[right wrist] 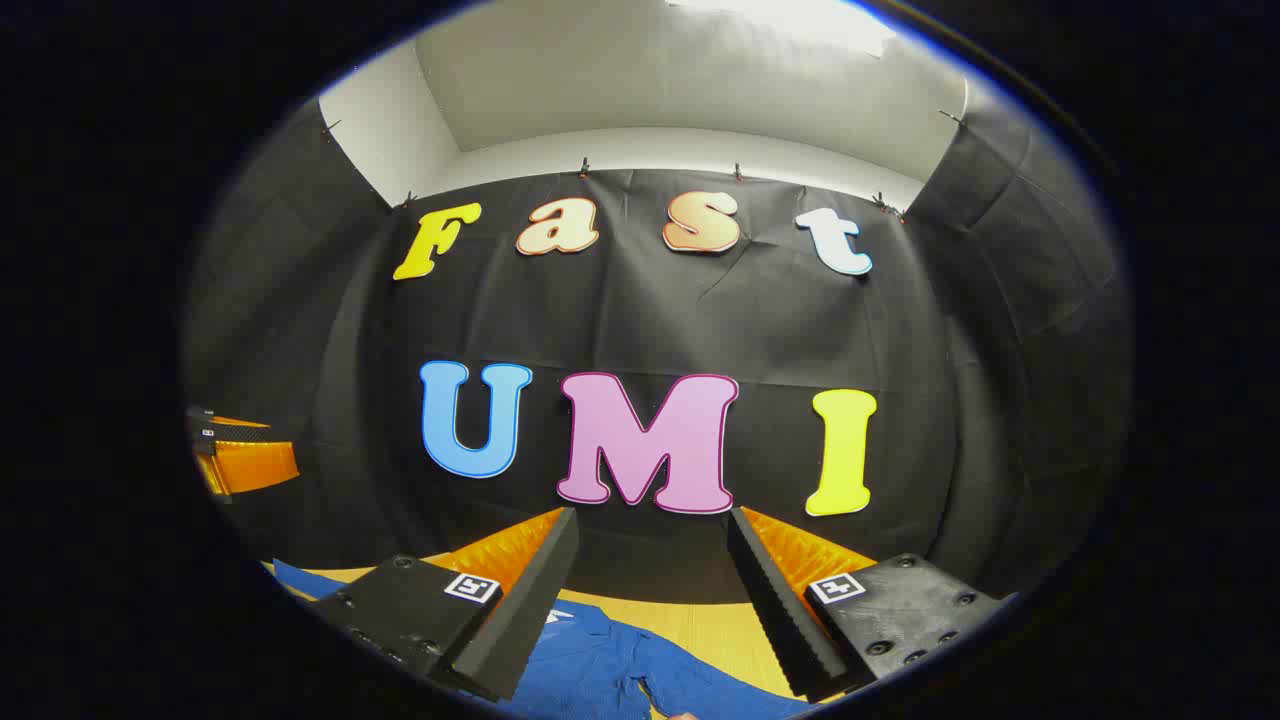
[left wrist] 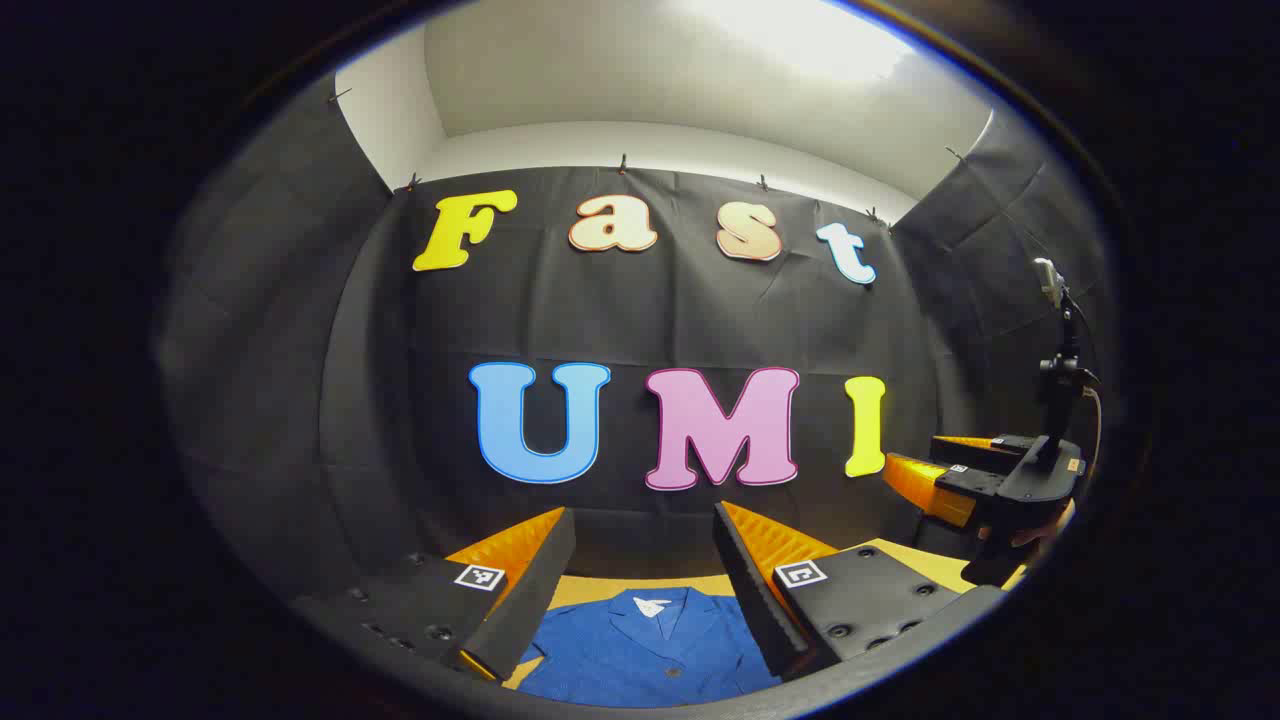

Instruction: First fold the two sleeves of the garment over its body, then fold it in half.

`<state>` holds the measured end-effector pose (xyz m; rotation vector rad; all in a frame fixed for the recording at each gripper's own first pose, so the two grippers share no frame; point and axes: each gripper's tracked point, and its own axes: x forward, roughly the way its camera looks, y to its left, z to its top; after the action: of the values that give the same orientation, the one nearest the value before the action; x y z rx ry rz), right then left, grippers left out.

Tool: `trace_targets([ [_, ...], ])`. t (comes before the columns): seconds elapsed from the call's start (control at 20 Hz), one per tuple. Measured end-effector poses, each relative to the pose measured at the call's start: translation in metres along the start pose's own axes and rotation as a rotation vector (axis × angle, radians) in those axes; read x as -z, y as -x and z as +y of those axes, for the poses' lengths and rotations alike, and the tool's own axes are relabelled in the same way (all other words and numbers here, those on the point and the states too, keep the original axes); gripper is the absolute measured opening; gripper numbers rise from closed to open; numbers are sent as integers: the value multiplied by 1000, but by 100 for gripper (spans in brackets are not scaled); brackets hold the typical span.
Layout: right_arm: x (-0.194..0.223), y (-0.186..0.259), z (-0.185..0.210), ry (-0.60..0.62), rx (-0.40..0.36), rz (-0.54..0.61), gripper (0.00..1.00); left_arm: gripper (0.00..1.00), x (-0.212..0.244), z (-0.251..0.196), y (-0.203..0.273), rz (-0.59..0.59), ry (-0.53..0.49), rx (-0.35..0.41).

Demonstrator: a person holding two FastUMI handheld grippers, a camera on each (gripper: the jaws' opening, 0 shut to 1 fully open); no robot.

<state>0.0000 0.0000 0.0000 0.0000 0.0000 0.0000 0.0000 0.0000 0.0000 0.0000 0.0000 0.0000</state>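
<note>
The left gripper and right gripper are hovering with jaws released, empty; the blue garment is lying apparently unfolded, every fold outstanding.

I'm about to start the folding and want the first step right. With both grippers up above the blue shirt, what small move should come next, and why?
Probably lower the right gripper toward the shirt's sleeve. The shirt lies flat on the table, collar toward the wall, and nothing looks folded. Both the right and left gripper hang open above it, holding nothing, so reaching a sleeve comes first.
</note>
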Motion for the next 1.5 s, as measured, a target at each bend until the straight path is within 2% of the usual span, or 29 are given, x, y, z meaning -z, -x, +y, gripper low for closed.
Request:
trace_targets([
  [0.25, -4, 2, -3, -8, 4, -7, 96, 80, 3, -8, -5, -4, 10, 18],
  [0.3, -5, 3, -3, -4, 2, -6, 86, 80, 2, -9, -5, -7, 15, 19],
  [0.35, -5, 4, -6, 3, 2, -3, 96, 80, 2, -9, -6, -11, 21, 18],
  [0.8, -1, 19, -30, 41, 64, 39, 96, 80, 14, -21, -20, -14, 118, 79],
  [1.1, 5, 31, -47, 19, 112, 67, 96, 80, 19, -20, -34, -10, 109, 102],
  [1.15, 8, 34, -52, 29, 120, 74, 100, 80, 18, -21, -39, -12, 114, 108],
  [1.2, 12, 36, -58, 40, 127, 84, 96, 80, 16, -23, -42, -14, 119, 114],
  [1.35, 32, 38, -76, 69, 136, 145, 96, 80, 15, -34, -49, -19, 119, 139],
  [1.5, 68, 42, -99, 42, 151, 262, 96, 80, 15, -45, -48, -16, 97, 167],
])
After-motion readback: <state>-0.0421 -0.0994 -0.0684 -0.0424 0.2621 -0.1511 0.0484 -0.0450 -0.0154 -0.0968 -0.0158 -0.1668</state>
